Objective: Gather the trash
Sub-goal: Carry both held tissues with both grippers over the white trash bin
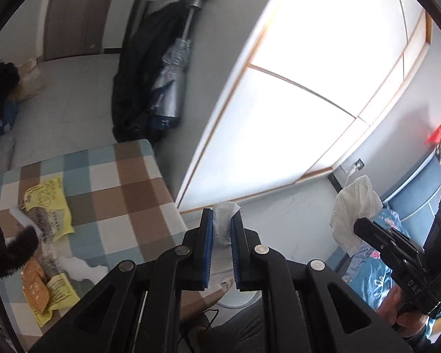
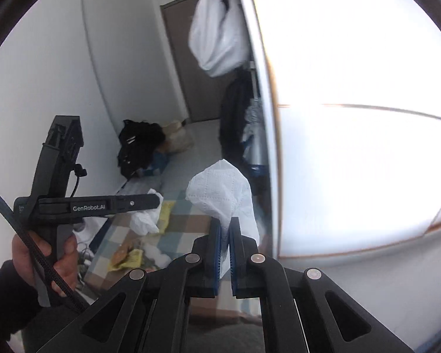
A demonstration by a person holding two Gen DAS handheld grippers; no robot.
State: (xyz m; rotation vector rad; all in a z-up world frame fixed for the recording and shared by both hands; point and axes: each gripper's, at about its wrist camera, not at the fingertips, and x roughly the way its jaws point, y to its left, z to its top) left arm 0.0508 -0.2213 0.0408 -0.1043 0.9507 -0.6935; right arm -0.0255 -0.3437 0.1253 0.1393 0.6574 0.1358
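Observation:
My left gripper (image 1: 222,217) is shut on a crumpled white tissue (image 1: 223,220), held up in the air beside the checked table (image 1: 126,182). My right gripper (image 2: 225,226) is shut on a larger white tissue (image 2: 223,188), also lifted; it shows in the left wrist view (image 1: 352,209) at the right. The left gripper and its tissue (image 2: 145,217) show in the right wrist view at the left. On the table lie yellow wrappers (image 1: 48,206), an orange and yellow packet (image 1: 44,291) and a white crumpled tissue (image 1: 79,267).
A bright window (image 1: 308,94) fills the wall ahead. A dark coat and folded umbrella (image 1: 161,82) hang by the wall. A black bag (image 2: 138,147) and a paper bag (image 2: 176,138) sit on the floor near a brown door (image 2: 188,53). A white bag (image 2: 217,35) hangs high.

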